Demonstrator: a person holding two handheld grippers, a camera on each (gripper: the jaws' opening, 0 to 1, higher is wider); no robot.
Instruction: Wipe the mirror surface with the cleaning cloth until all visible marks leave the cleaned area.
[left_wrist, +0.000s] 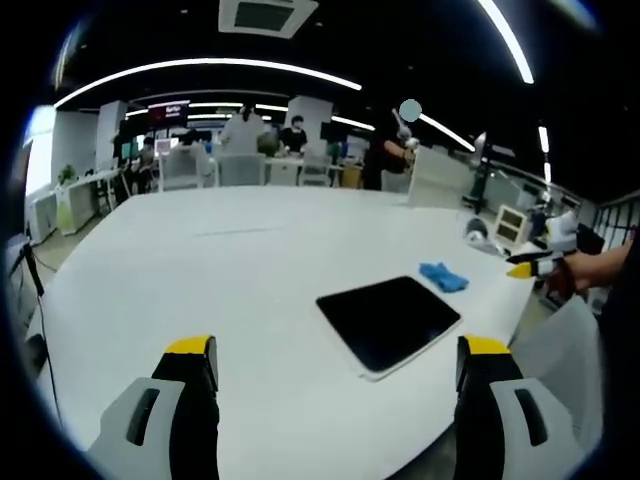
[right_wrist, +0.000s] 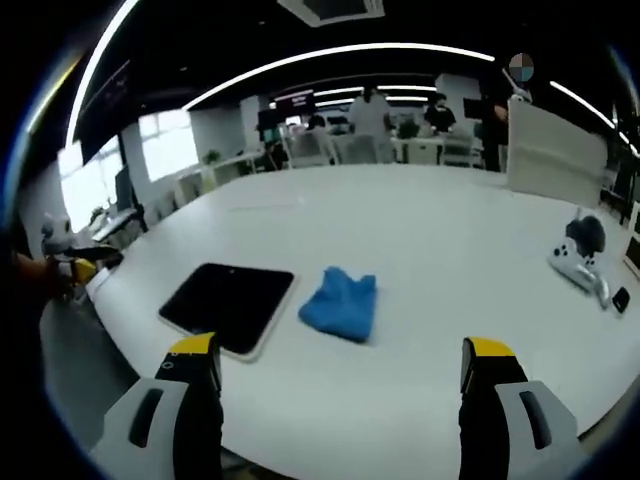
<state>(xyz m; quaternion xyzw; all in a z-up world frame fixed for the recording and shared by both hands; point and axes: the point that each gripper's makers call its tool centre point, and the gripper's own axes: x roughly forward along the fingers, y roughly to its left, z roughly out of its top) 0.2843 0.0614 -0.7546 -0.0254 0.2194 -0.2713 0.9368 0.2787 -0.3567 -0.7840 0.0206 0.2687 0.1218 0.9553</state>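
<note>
Both claws hang above the near edge of the white surface (right_wrist: 430, 250), jaws apart and holding nothing: the left claw (left_wrist: 335, 365) faces the mirror (left_wrist: 390, 322), the right claw (right_wrist: 340, 365) faces the cloth (right_wrist: 340, 303). The mirror, a dark slab with a pale rim, lies flat near the surface's edge; the blue cloth sits crumpled just beside it, not touching. The step in hand looks to be picking up the cloth, so the right claw should come down over the bunched middle and pinch a thick fold, not a loose corner, so it drags flat across the glass. The left claw could steady the mirror's rim. A white gadget (right_wrist: 578, 262) lies well apart on the surface. Beyond is an open office with desks, chairs, people and ceiling light strips.
</note>
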